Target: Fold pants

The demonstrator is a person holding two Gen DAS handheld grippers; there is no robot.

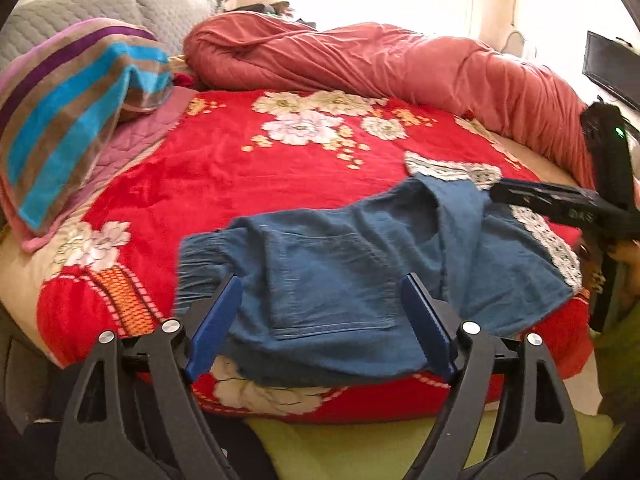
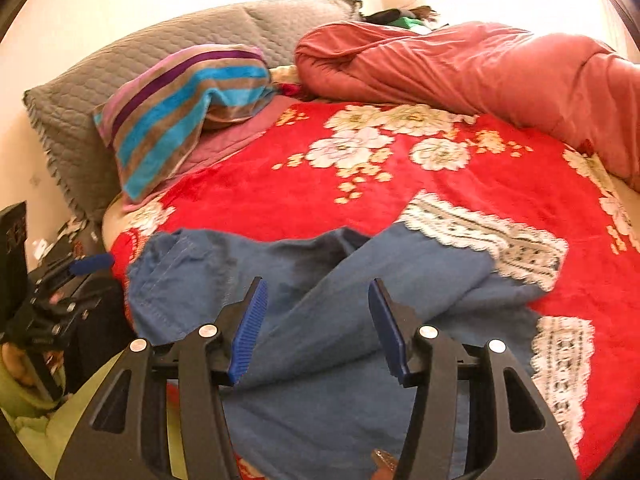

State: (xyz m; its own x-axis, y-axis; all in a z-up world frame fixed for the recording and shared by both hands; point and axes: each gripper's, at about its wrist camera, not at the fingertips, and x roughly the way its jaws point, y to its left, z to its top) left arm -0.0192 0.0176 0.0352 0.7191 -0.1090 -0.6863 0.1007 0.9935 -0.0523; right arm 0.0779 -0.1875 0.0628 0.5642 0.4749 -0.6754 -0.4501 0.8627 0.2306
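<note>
Blue denim pants (image 1: pixel 340 276) with white lace hems (image 1: pixel 548 240) lie spread on a red floral blanket (image 1: pixel 260 176) near the bed's front edge. My left gripper (image 1: pixel 320 300) is open, its blue pads on either side of the waist and back pocket area, just above the cloth. My right gripper (image 2: pixel 318 312) is open over the pant legs (image 2: pixel 340 360); the lace hems (image 2: pixel 520 248) lie to its right. The right gripper shows in the left wrist view (image 1: pixel 560 204) at the right edge. The left gripper shows in the right wrist view (image 2: pixel 60 288) at the left.
A rolled pink-red quilt (image 1: pixel 400 64) lies along the back of the bed. A striped towel (image 1: pixel 72 120) lies over a grey quilted pillow (image 2: pixel 120 80) at the back left. A dark screen (image 1: pixel 612 68) stands at the far right. Green cloth (image 1: pixel 360 448) shows below the bed edge.
</note>
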